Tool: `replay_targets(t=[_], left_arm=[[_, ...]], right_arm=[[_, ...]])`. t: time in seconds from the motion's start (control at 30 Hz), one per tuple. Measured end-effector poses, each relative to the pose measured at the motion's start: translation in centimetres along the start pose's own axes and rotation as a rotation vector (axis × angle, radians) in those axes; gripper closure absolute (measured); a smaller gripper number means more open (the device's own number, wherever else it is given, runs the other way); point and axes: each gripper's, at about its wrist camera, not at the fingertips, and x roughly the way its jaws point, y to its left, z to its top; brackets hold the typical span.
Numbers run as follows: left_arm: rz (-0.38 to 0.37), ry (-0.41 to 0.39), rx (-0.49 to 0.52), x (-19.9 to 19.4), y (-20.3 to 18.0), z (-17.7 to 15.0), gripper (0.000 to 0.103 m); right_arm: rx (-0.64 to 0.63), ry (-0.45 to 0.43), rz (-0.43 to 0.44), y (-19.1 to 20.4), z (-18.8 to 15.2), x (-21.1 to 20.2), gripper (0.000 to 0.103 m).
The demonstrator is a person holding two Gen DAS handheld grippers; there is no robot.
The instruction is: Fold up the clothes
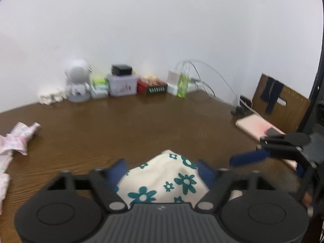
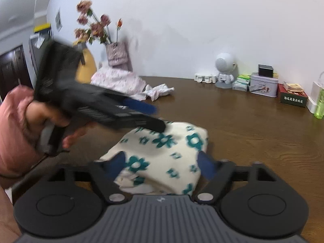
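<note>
On the bench (image 1: 141,125), both claws gape around the cream floral garment (image 2: 162,158) — left claw (image 1: 162,172), right claw (image 2: 162,162) — so pinch matching edges evenly.

Free room: the bare bench (image 1: 141,121) lies open from 10 to 1 o'clock of the floral cloth (image 1: 166,180) in the left wrist view, up to the wall.

Obstacles:
- Back edge, 11 to 1 o'clock: white figurine (image 1: 78,81), tin box (image 1: 122,85), red box (image 1: 151,88), green bottle (image 1: 183,85), cables (image 1: 214,81).
- 9 o'clock: pink patterned garment (image 1: 18,137), on the bench edge.
- 2 o'clock: pink pad (image 1: 261,127) and brown board (image 1: 281,105).
- 3 o'clock: right gripper (image 1: 239,160), just beside the cloth.
- Right wrist view, 10 o'clock: left gripper (image 2: 156,117), over the cloth; behind it, a clothes heap (image 2: 121,81) and flower vase (image 2: 117,54).
</note>
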Motion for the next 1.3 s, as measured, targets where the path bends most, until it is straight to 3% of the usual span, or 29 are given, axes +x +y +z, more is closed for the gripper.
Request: replay_targets(t=[0.03,0.1,0.23,0.43,0.63,0.9,1.17,1.3], left_arm=[[0.018,-0.015,-0.009,-0.9,-0.1,-0.2,0.001],[0.049,-0.028,-0.052,-2.4,-0.1,-0.9,0.0],[0.046,0.003,-0.149,-3.8,0.1,-2.5,0.0],[0.052,0.119,-0.32,-2.1,2.2,-4.0,0.0],[-0.022,0.164,-0.543,-0.1,5.1,-5.0,0.001],[-0.072,0.171,-0.548,1.4,5.3,-4.2,0.007],[-0.125,0.169,-0.551,2.7,5.2,-4.2,0.027],[-0.155,0.153,-0.581,2.8,5.5,-4.6,0.034]], right_arm=[[0.023,0.006,0.004,-0.8,0.3,-0.1,0.01],[0.082,0.026,0.032,-2.5,0.5,0.0,0.0],[0.208,0.054,0.113,-5.3,0.6,0.9,0.0],[0.35,0.127,0.201,-7.8,-0.4,4.1,0.0],[0.448,0.155,0.246,-9.2,-1.1,5.7,0.0],[0.464,0.179,0.277,-9.3,-1.5,6.9,0.001],[0.496,0.153,0.312,-9.5,-2.0,7.2,0.005],[0.519,0.148,0.333,-9.7,-2.3,7.5,0.019]])
